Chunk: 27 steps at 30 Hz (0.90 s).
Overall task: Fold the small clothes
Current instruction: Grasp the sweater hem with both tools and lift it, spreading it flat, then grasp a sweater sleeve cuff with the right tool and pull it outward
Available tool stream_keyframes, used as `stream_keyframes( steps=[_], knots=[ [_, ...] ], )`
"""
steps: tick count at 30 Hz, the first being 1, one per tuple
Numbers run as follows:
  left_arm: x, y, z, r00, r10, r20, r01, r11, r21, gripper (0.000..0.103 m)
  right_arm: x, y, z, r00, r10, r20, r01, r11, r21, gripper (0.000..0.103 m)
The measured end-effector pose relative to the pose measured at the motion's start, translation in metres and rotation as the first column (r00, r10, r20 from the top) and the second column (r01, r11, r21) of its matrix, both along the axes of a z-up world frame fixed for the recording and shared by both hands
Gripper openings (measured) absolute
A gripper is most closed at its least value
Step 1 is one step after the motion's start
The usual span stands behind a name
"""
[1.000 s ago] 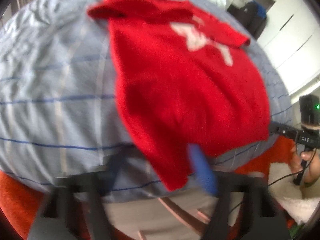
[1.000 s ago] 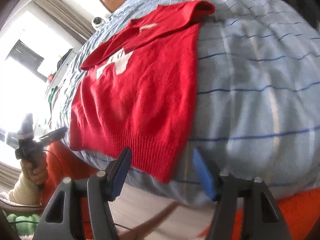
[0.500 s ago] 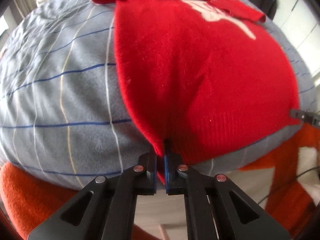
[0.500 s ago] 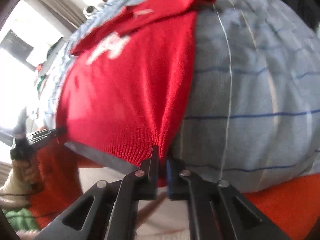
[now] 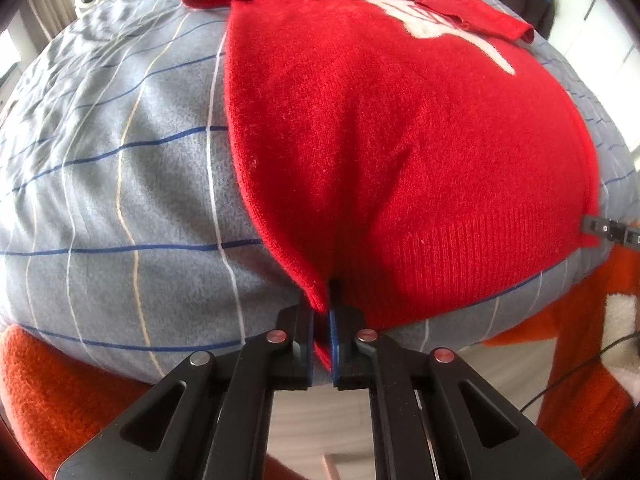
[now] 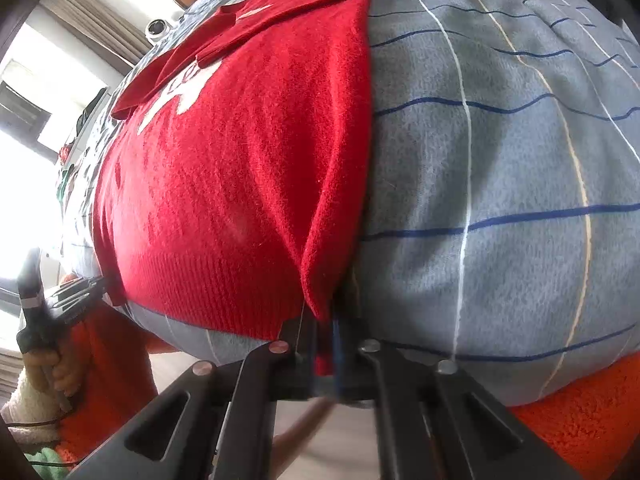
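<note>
You have both bottom corners of the red sweater (image 5: 400, 152) pinched, so the fold is set up but not yet made. Your left gripper (image 5: 321, 308) is clenched on the hem corner at 6 o'clock in the left wrist view, a tuck of red knit standing up between the pads. Your right gripper (image 6: 325, 328) is clamped on the other hem corner, also at 6 o'clock in its own view, with the cloth drawn into a ridge above the jaws.

What looks done: the sweater lies face up and spread on the blue-grey checked blanket (image 5: 120, 160), and the sleeves appear folded across the chest toward 12 o'clock, one of them partly covering the white design (image 5: 448, 28). What is left, as I judge it: carry the hem up toward the collar to halve the body, then perhaps one more fold and a tidy.

The sweater is a fuzzy knit with a ribbed hem band, mostly smooth, with soft creases running up from each pinched corner. It fills the middle of the blanket, hem at the near edge, collar at the far end. In the right wrist view your other hand (image 6: 52, 364) shows at 8 o'clock, holding its tool.
</note>
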<state>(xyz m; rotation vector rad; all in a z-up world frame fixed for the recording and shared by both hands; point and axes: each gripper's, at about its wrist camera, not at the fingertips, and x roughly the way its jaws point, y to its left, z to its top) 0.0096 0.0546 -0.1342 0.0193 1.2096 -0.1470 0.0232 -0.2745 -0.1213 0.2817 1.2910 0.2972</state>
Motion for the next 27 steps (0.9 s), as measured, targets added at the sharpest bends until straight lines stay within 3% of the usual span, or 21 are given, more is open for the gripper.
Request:
stream_keyframes(
  steps=[7, 8, 10, 11, 13, 15, 17, 20, 22, 23, 25, 27],
  knots=[
    [-0.003, 0.007, 0.004, 1.0, -0.007, -0.004, 0.007, 1.0, 0.003, 0.011, -0.003, -0.01, 0.001, 1.0, -0.013, -0.008, 0.013, 1.0, 0.016, 0.006],
    [-0.006, 0.007, 0.006, 1.0, -0.011, -0.01, 0.011, 1.0, 0.016, 0.018, -0.005, -0.012, 0.003, 1.0, -0.016, -0.013, 0.016, 1.0, 0.019, 0.006],
    [-0.013, 0.009, 0.014, 1.0, -0.01, -0.026, 0.011, 0.999, 0.04, 0.036, -0.007, -0.015, 0.006, 0.999, -0.018, -0.03, 0.018, 1.0, 0.019, 0.019],
    [-0.018, 0.011, 0.018, 0.999, 0.0, -0.033, 0.002, 0.998, 0.058, 0.049, -0.011, -0.018, 0.01, 0.999, -0.022, -0.046, 0.022, 1.0, 0.0, 0.023],
    [-0.027, 0.017, 0.032, 1.0, 0.013, -0.021, -0.012, 0.997, 0.076, 0.052, -0.017, -0.022, 0.021, 0.999, -0.031, -0.039, 0.029, 0.998, -0.052, 0.035],
    [-0.03, 0.027, 0.056, 0.999, 0.02, 0.042, -0.023, 0.997, 0.068, 0.058, -0.025, -0.023, 0.051, 0.998, -0.006, 0.07, 0.019, 0.982, -0.19, 0.037],
    [-0.022, 0.039, 0.079, 0.99, 0.05, 0.128, -0.059, 0.996, 0.068, 0.069, -0.022, -0.013, 0.081, 0.98, 0.095, 0.176, -0.036, 0.95, -0.311, 0.039],
    [0.0, 0.054, 0.102, 0.958, 0.12, 0.26, -0.137, 0.989, 0.05, 0.074, 0.008, 0.014, 0.117, 0.921, 0.258, 0.293, -0.138, 0.918, -0.373, 0.04],
    [0.014, 0.063, 0.105, 0.917, 0.193, 0.349, -0.219, 0.975, 0.036, 0.074, 0.032, 0.039, 0.132, 0.862, 0.347, 0.369, -0.196, 0.9, -0.388, 0.04],
    [0.018, 0.067, 0.101, 0.9, 0.222, 0.374, -0.255, 0.966, 0.039, 0.074, 0.047, 0.057, 0.138, 0.809, 0.41, 0.421, -0.251, 0.889, -0.383, 0.04],
    [0.024, 0.076, 0.088, 0.882, 0.274, 0.382, -0.302, 0.953, 0.014, 0.074, 0.071, 0.088, 0.134, 0.744, 0.488, 0.456, -0.346, 0.866, -0.362, 0.04],
    [0.02, 0.084, 0.071, 0.872, 0.313, 0.378, -0.337, 0.941, -0.001, 0.074, 0.1, 0.118, 0.115, 0.72, 0.55, 0.423, -0.416, 0.83, -0.371, 0.04]
  ],
)
